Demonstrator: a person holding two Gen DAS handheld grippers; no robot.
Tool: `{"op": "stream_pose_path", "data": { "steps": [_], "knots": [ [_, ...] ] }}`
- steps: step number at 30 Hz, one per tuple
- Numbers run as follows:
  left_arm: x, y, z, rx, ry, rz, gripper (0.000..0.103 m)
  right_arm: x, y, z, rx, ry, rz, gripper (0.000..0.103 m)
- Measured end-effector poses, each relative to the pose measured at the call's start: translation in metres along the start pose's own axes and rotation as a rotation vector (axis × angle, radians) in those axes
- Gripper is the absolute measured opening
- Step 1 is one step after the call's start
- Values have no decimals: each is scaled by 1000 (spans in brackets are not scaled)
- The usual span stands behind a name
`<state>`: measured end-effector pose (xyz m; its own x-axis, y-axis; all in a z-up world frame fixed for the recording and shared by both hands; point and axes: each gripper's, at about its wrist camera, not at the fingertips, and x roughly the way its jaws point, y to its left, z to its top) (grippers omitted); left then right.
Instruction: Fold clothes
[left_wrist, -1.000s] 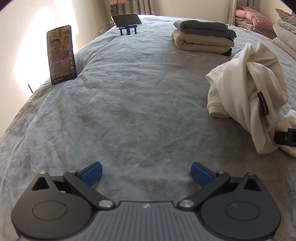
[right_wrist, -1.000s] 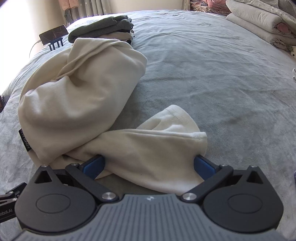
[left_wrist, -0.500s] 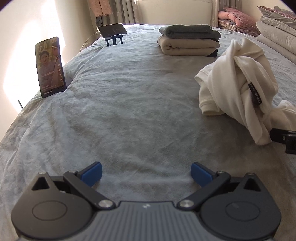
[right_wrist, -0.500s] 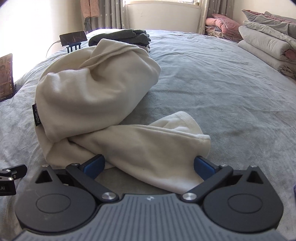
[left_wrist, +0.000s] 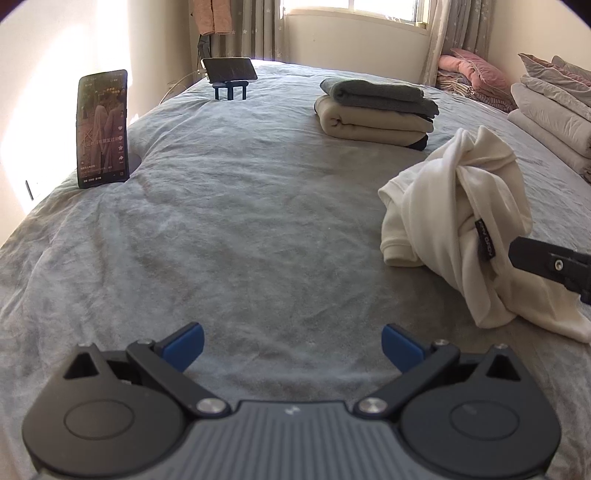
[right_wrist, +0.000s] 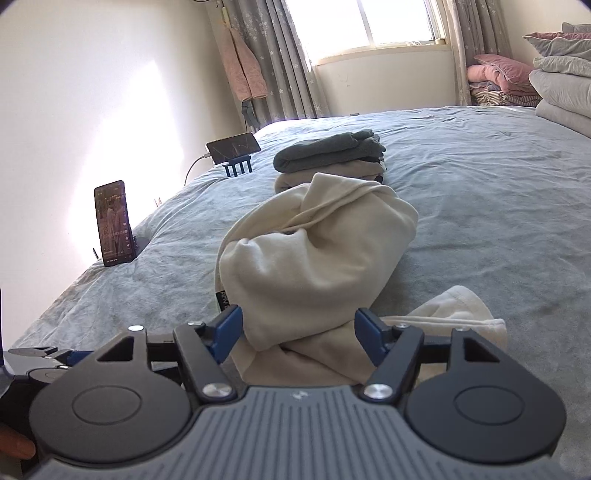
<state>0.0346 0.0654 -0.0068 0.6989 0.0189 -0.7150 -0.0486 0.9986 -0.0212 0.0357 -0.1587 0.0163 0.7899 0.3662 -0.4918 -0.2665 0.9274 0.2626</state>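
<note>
A crumpled cream garment lies on the grey bed cover, right of my left gripper, which is open and empty above bare cover. In the right wrist view the same garment is bunched up right in front of my right gripper. Its jaws stand partly closed around a fold of the cloth, with the blue pads on either side; a firm hold cannot be told. A black tag shows on the garment. The right gripper's body shows at the right edge of the left wrist view.
A stack of folded clothes sits at the back of the bed. A phone stands upright at the left edge, another phone on a blue stand further back. Folded bedding is piled at the right.
Both cameras have tilted up, showing more of the room. My right gripper's jaws have narrowed around the cream garment and the garment looks lifted and more bunched. The left gripper stays open.
</note>
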Motion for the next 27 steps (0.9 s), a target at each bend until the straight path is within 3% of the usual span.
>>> {"op": "stream_pose_path", "data": {
  "steps": [5, 8, 9, 10, 13, 21, 25, 27],
  "knots": [
    [-1, 4, 1, -21, -18, 19, 102, 0, 1, -1, 13, -2, 37, 52],
    [-3, 4, 1, -14, -36, 25, 102, -2, -1, -1, 19, -7, 46, 37],
    [-4, 4, 2, -20, -44, 9, 102, -3, -1, -1, 22, -9, 49, 17],
    [-6, 5, 2, -38, -58, -25, 102, -4, -2, -1, 24, -10, 52, 7],
    [-9, 7, 3, -97, -86, -103, 101, -6, -3, -2, 31, -15, 62, 6],
    [-7, -2, 5, -213, -144, -358, 87, -21, -9, -4, 37, -35, 65, 6],
    [2, -10, 8, -251, -181, -398, 74, -29, -17, -7, 53, -44, 48, 6],
    [10, -13, 6, -295, -166, -461, 65, -32, -20, -9, 56, -45, 39, 6]
  ]
}}
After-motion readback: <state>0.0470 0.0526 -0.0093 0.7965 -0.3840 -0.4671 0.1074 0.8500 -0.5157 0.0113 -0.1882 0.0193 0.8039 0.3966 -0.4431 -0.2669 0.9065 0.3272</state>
